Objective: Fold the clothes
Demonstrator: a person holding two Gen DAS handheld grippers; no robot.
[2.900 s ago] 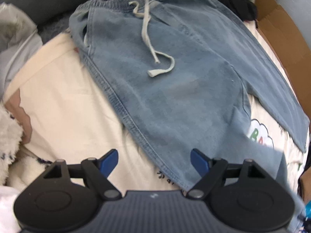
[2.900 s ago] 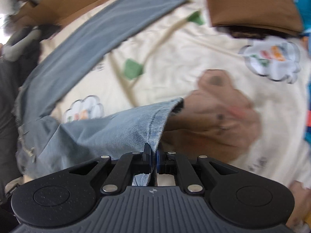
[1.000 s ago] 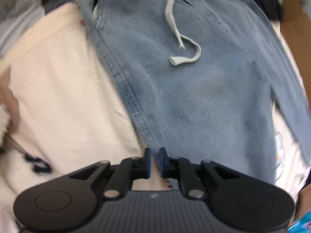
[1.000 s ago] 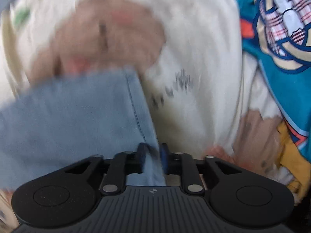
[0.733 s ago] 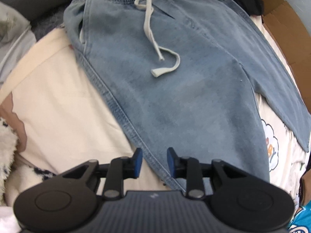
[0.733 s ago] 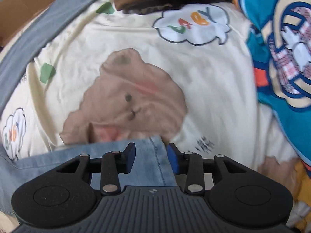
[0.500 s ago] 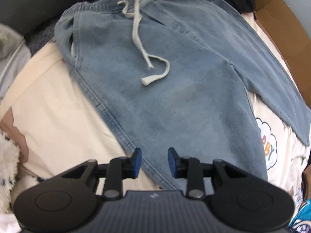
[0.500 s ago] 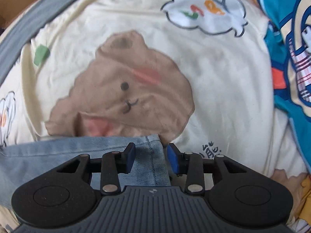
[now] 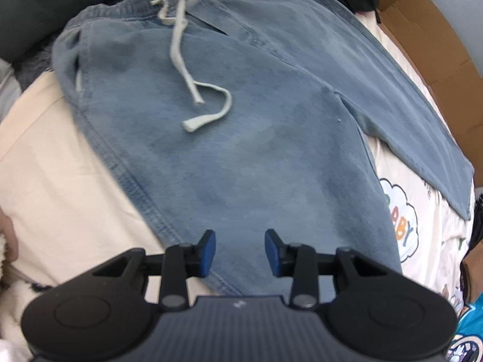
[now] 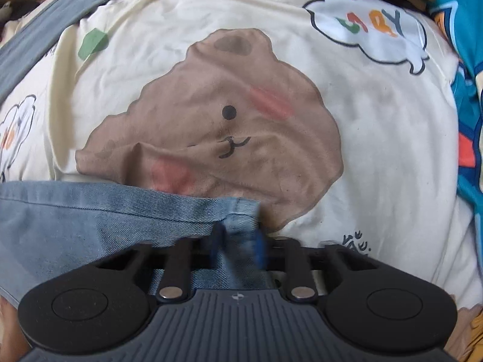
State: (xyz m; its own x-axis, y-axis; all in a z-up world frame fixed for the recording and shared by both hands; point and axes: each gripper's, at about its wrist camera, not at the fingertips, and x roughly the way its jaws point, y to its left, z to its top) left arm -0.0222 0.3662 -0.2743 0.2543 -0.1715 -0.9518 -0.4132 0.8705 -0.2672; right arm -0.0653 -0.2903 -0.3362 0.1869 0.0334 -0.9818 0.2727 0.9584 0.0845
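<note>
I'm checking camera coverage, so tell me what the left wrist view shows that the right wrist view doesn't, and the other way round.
Only the left wrist view shows the jeans' waistband, the white drawstring, both legs spread flat, and the open left gripper. Only the right wrist view shows the brown bear print on the cream sheet, and the right gripper, its fingers blurred around a leg hem. Both show the blue jeans and a cloud print.

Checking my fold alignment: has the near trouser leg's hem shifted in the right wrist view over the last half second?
No. The hem lies just below the printed bear as before; only the right gripper fingers appear to be closing on it.
</note>
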